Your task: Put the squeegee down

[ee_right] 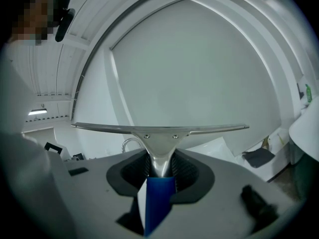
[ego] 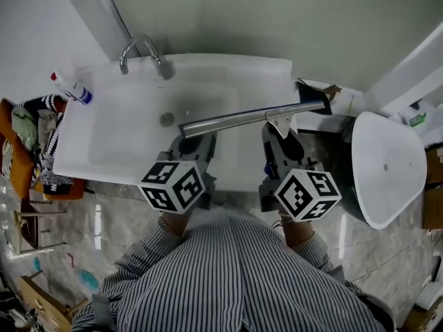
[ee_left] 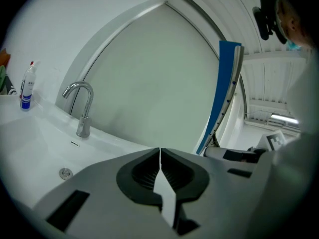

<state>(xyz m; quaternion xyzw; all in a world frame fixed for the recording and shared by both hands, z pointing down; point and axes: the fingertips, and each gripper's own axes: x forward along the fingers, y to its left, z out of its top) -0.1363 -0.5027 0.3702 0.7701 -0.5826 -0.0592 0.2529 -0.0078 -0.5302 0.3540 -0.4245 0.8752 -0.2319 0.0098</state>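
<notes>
Sink (ego: pixel 104 151) lies open under squeegee (ego: pixel 242 120).

One squeegee (ego: pixel 249 118) across the middle of the frame. Two tools: left tool (ee_left: pixel 160 154) and right tool (ee_right: pixel 160 164). One washbasin (ego: pixel 104 151), with one faucet (ego: pixel 138 50) at upper left and one drain (ego: pixel 167 119). One spray bottle (ego: pixel 70 88) at far left.

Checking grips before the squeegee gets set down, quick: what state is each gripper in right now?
Left gripper: closed, holding nothing.
Right gripper: closed on the squeegee, gripping its handle.
</notes>
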